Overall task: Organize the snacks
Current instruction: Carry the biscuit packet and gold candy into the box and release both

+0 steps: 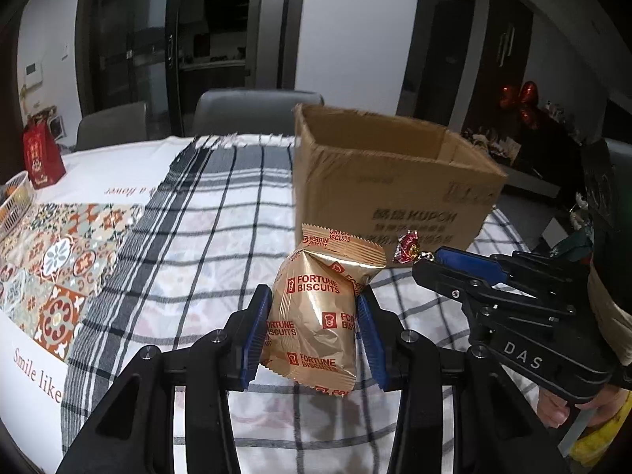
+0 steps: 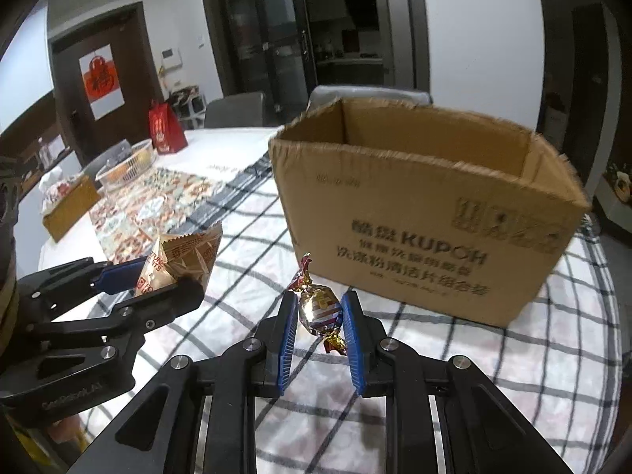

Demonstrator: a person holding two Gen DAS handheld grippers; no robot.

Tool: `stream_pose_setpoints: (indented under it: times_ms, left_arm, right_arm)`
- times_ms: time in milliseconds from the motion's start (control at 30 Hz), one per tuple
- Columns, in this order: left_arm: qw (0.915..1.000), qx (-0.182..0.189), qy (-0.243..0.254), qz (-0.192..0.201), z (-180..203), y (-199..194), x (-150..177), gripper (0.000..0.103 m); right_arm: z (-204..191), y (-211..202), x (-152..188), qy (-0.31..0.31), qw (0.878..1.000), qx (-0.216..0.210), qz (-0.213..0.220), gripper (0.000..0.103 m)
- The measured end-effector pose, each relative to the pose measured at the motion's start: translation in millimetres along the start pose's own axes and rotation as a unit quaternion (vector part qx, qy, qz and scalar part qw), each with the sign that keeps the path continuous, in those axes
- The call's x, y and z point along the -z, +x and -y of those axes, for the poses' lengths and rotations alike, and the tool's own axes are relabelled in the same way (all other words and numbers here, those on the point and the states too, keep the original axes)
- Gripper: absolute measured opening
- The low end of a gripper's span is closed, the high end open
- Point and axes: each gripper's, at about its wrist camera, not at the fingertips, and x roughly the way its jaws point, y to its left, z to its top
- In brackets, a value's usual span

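The left tongs (image 1: 314,330) are closed on a gold Fortune Biscuits packet (image 1: 316,316), held upright between the 2 blue pads. The right tongs (image 2: 318,330) pinch a foil-wrapped candy (image 2: 320,310). Ahead of both tongs, the open cardboard box (image 2: 426,213) stands on the checked table (image 2: 245,245).

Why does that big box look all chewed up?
The cardboard box has ragged, torn top edges, as if its flaps were ripped off. Otherwise nothing stands out: it stands upright and open on the checked tablecloth.
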Motion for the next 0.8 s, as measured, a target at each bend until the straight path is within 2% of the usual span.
stream_pose_setpoints:
  times_ms: [267,533,800]
  left_arm:
    - [0.9992,0.027,0.022,0.02,20,-17,-21,0.043]
    - [0.9968,0.053,0.043,0.042,32,-21,-58,0.043]
    - [0.9949,0.063,0.061,0.051,38,-5,-92,0.043]
  right_arm:
    - [15,-41,-14,0.025,0.998,0.026,0.044,0.024]
    - [31,-71,-42,0.039,0.994,0.056,0.091,0.024]
    - [42,-71,-69,0.031,0.991,0.078,0.104,0.024]
